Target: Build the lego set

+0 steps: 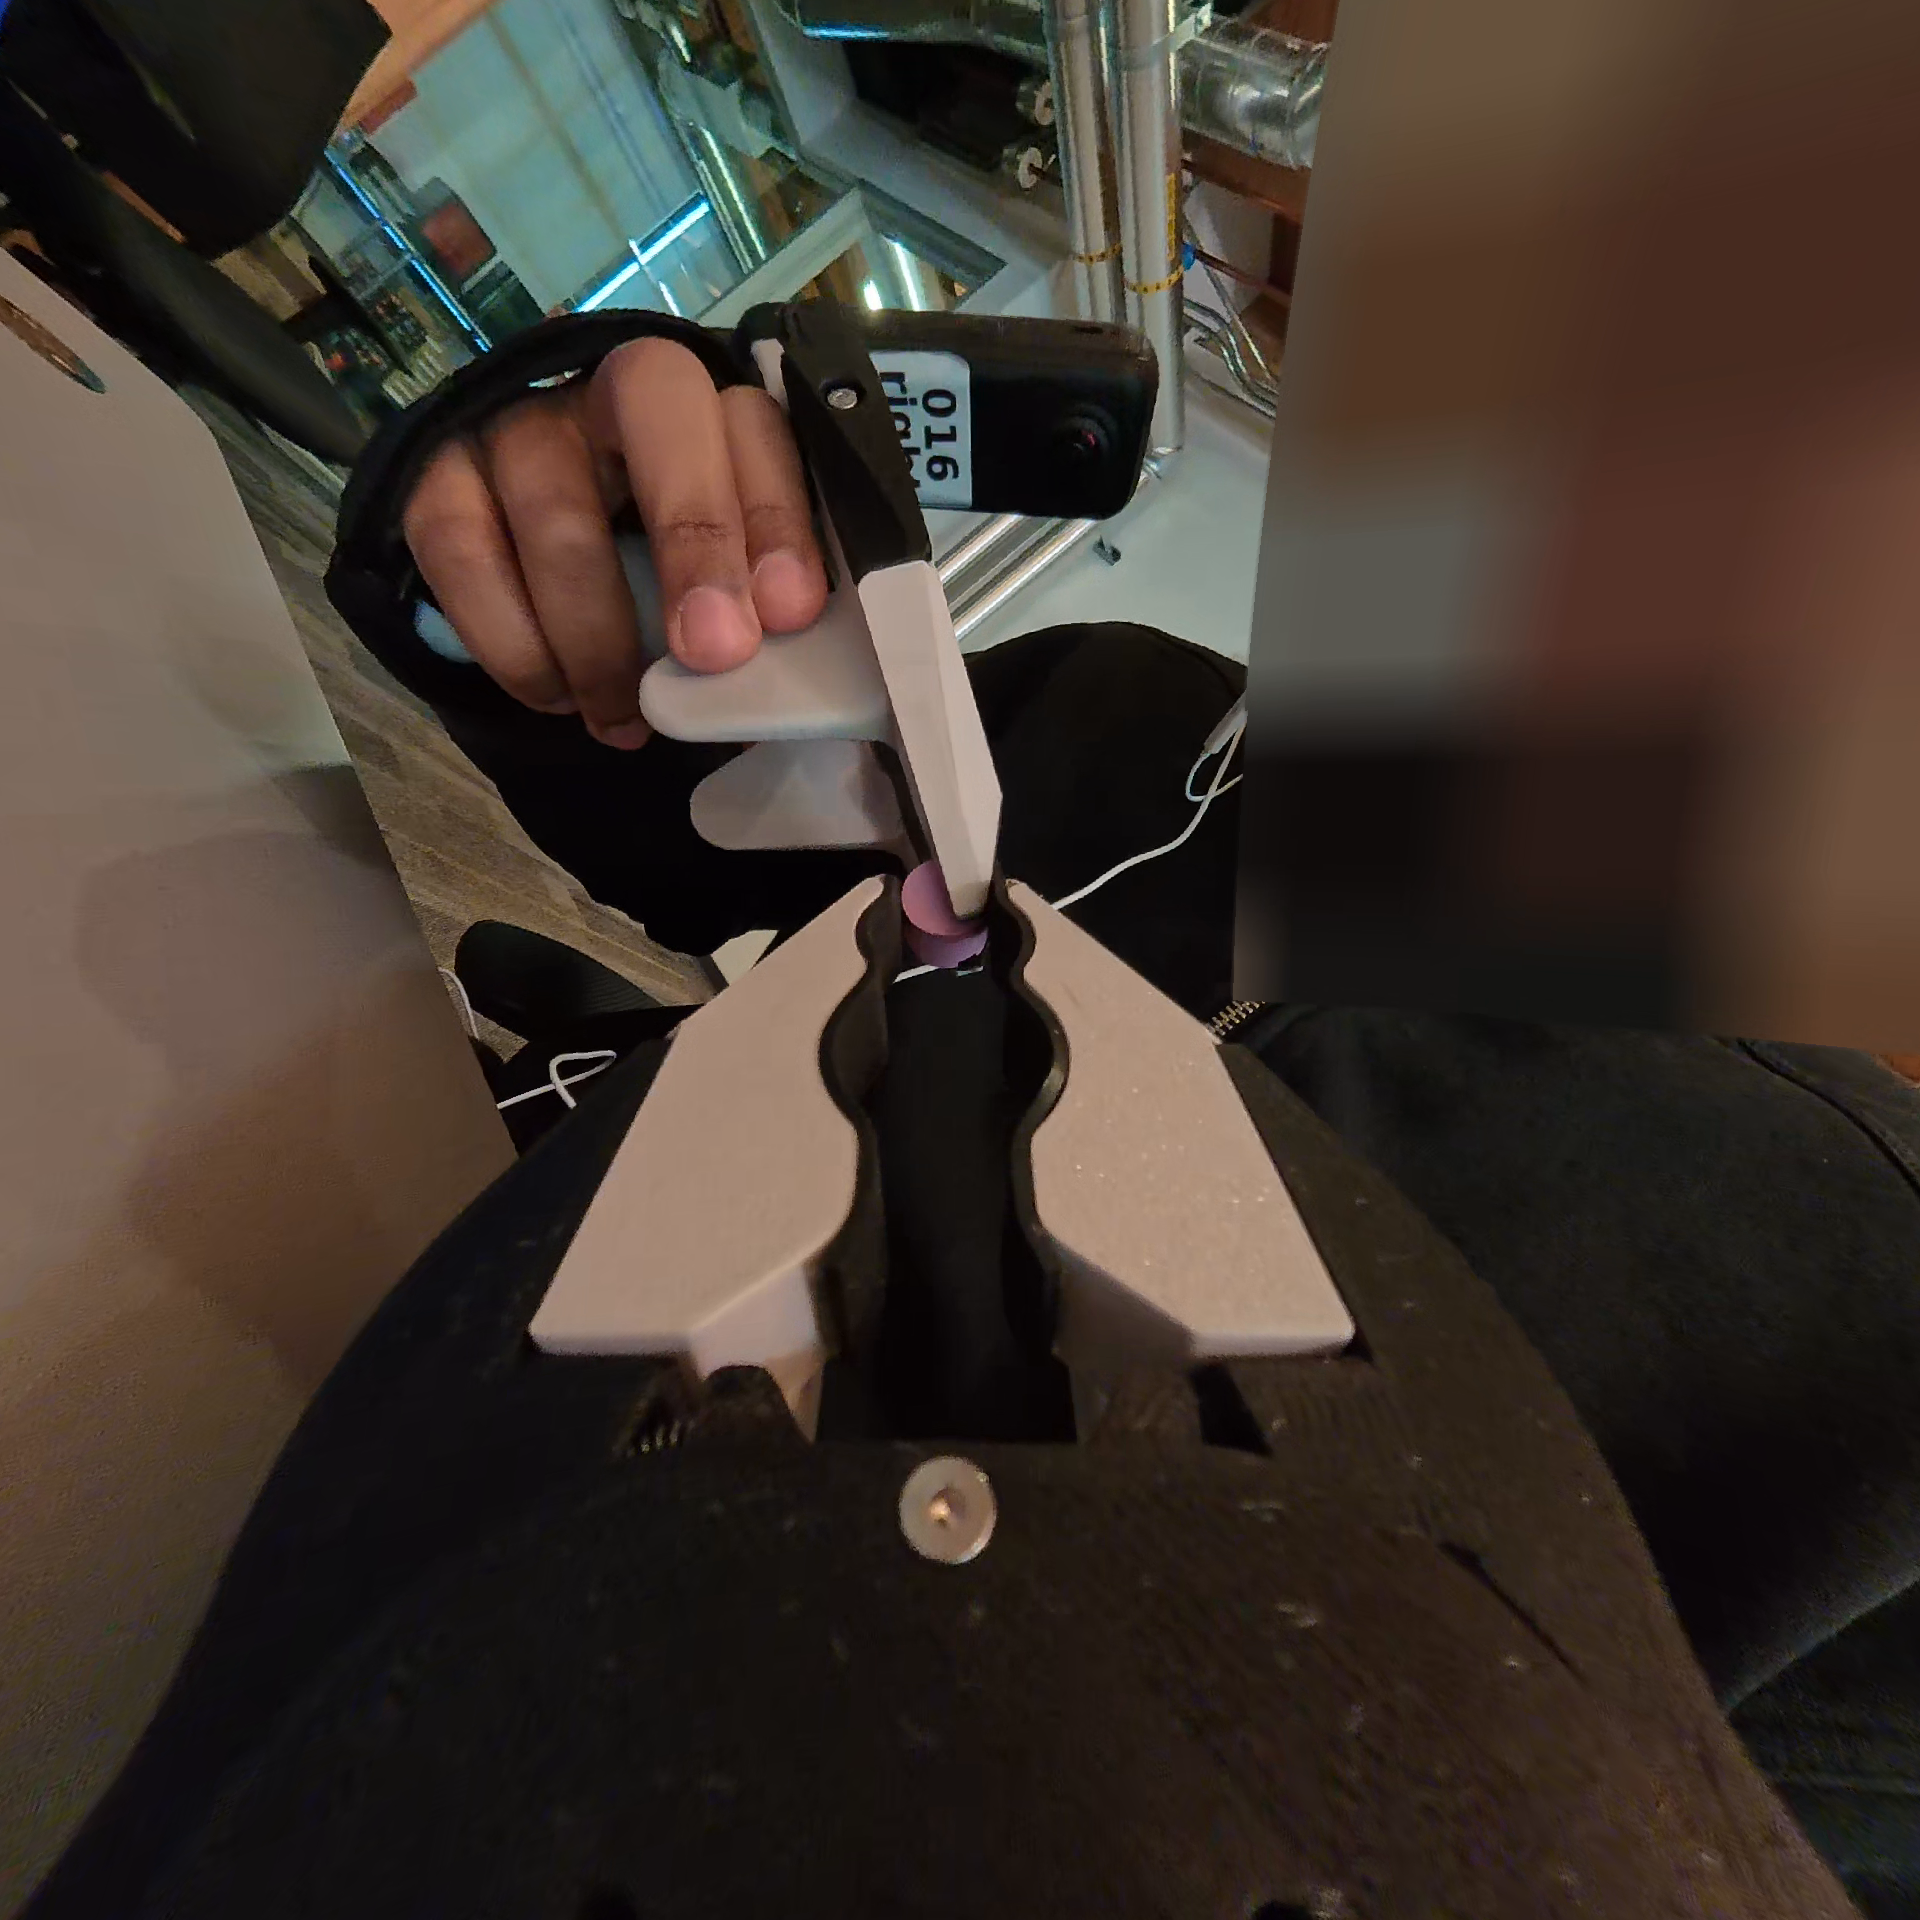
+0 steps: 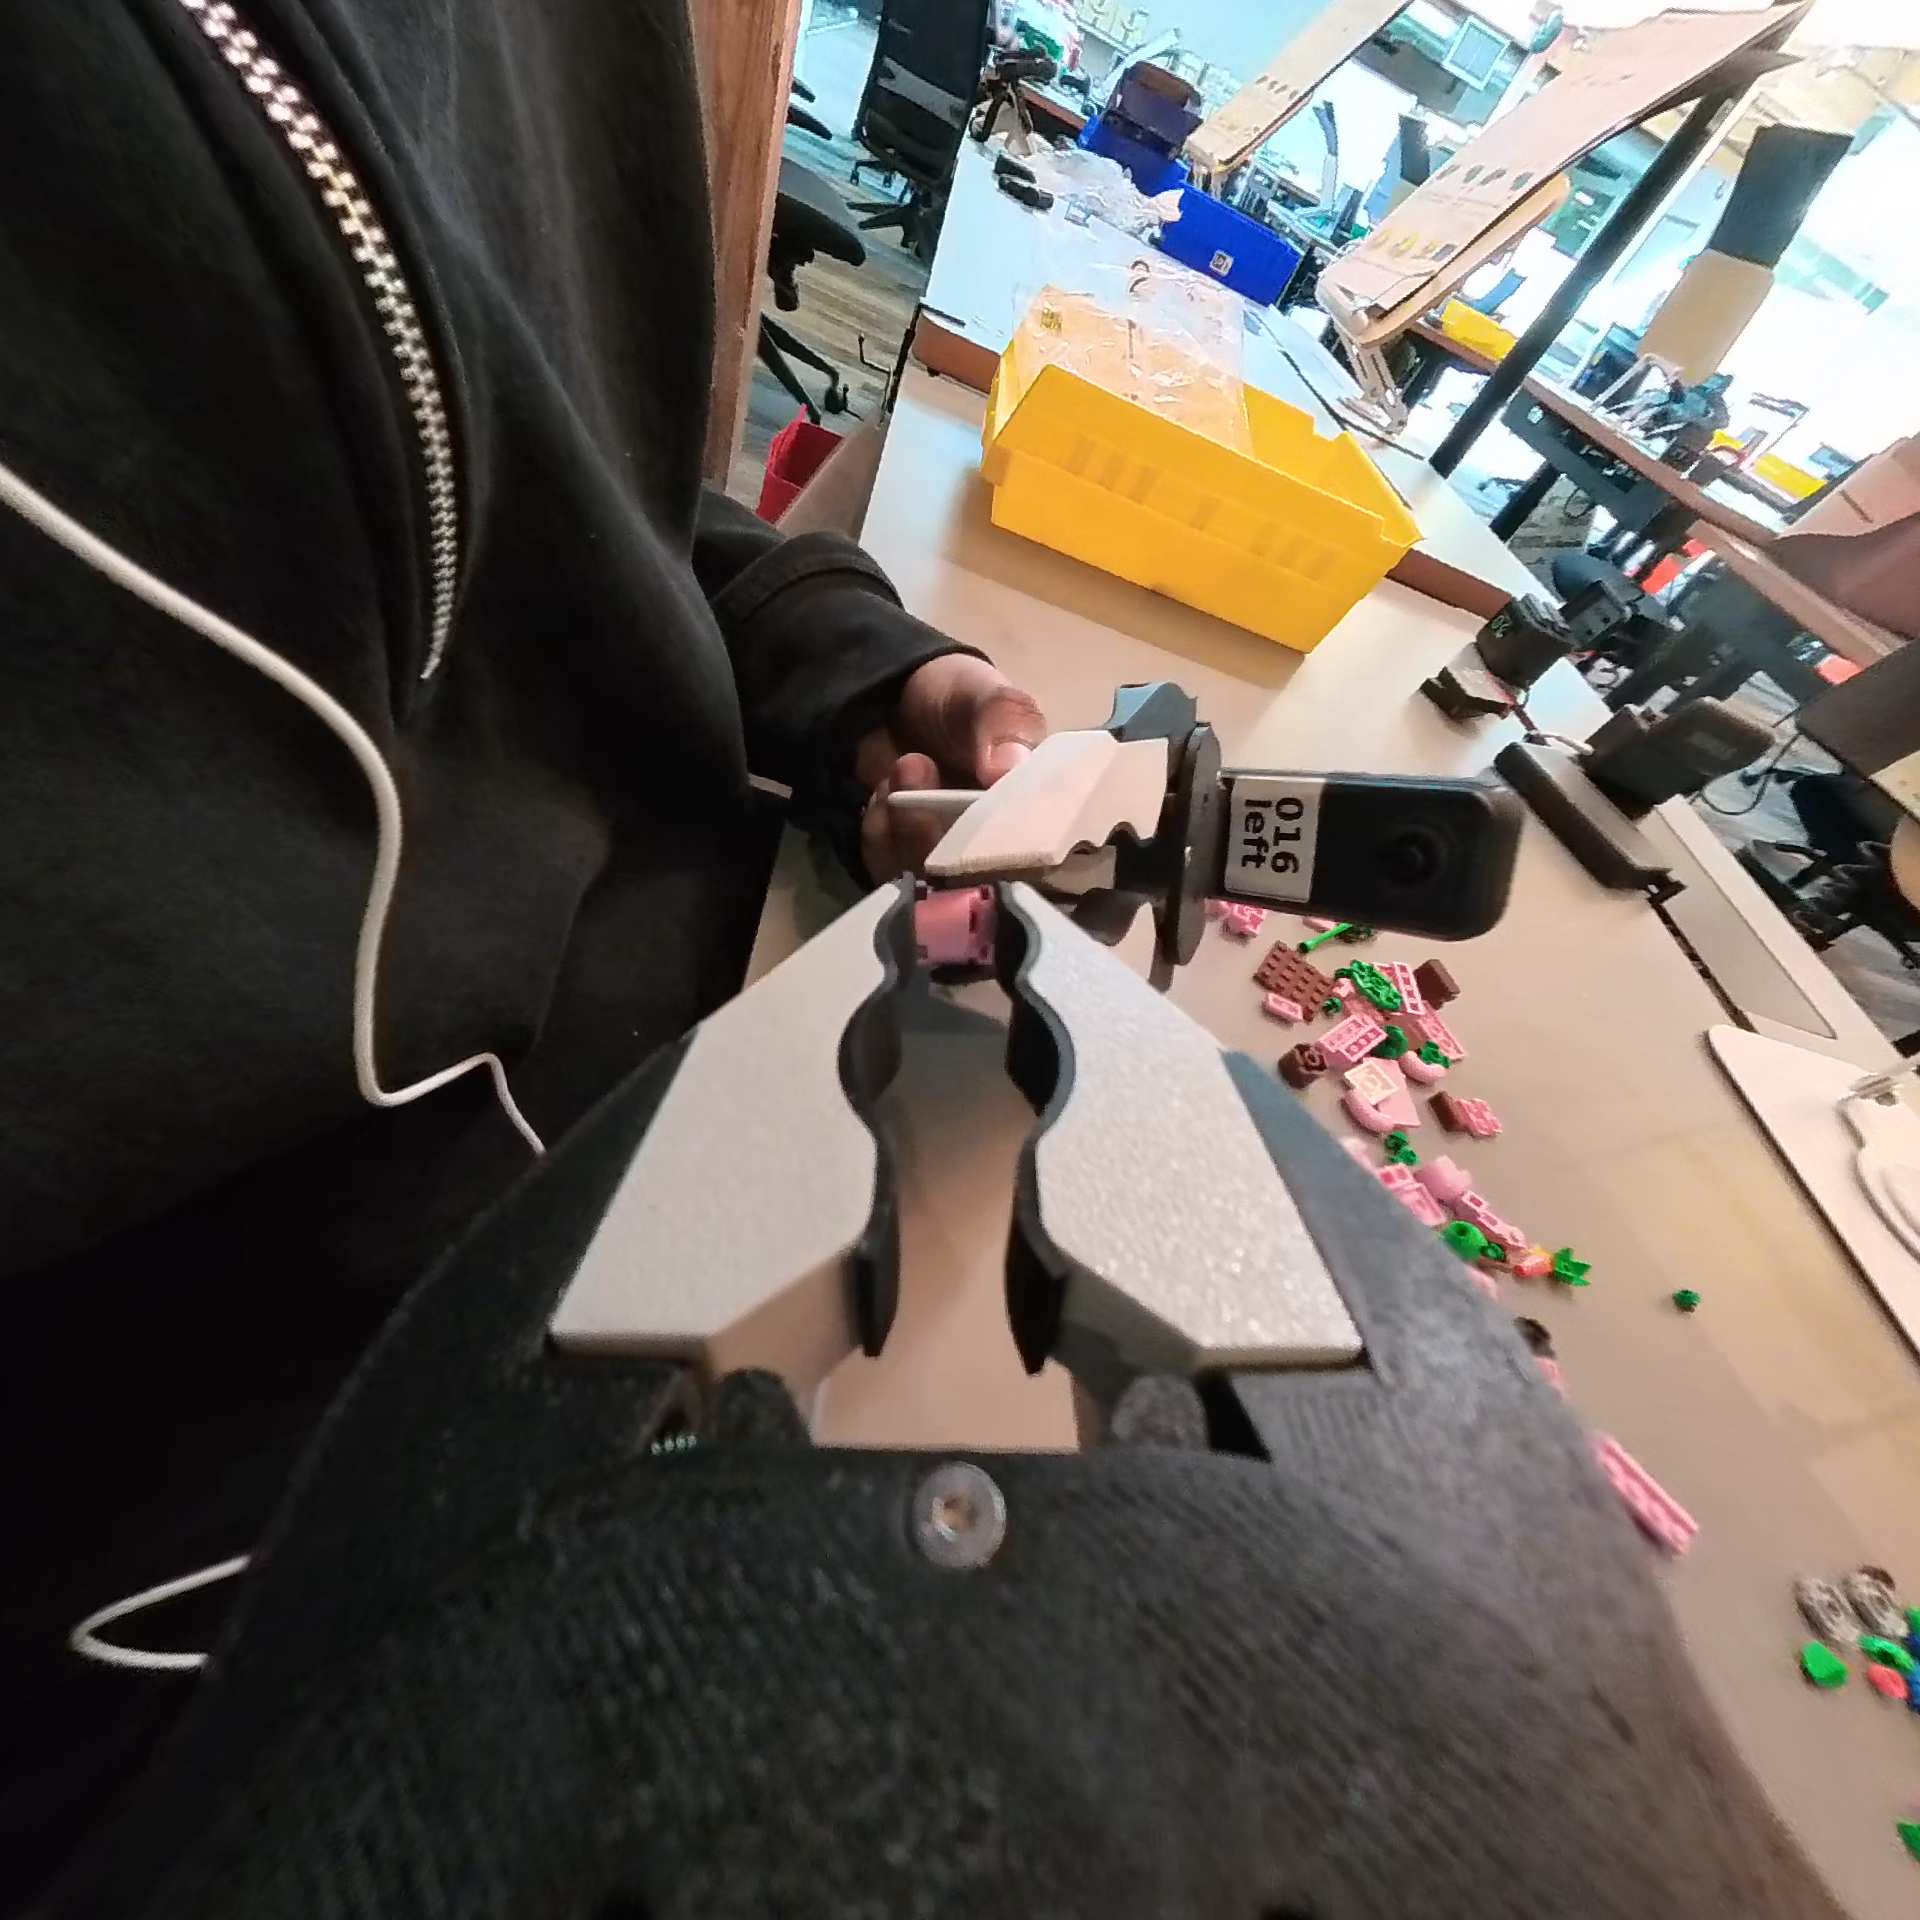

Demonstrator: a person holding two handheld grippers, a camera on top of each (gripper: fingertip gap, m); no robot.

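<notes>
A small pink lego piece (image 1: pixel 940 930) sits between the tips of my left gripper (image 1: pixel 948 906), held up in the air in front of a person's black jacket. My right gripper (image 1: pixel 968 902) comes down onto it from above, seen edge-on. In the right wrist view, my right gripper (image 2: pixel 951 914) is shut on the pink piece (image 2: pixel 951 932). The left gripper (image 2: pixel 940 860) meets it there from the right, its fingertips touching the piece's top. Both grippers pinch the same pink cluster. Its exact shape is hidden by the fingers.
Loose pink, brown and green lego pieces (image 2: pixel 1382 1039) lie scattered on the beige table (image 2: pixel 1621 1174) to the right. A yellow bin (image 2: pixel 1184 499) stands farther back, a blue bin (image 2: pixel 1226 244) behind it. A white pad (image 2: pixel 1808 1122) lies at the right edge. My two grippers' fingertips are within a few centimetres of each other.
</notes>
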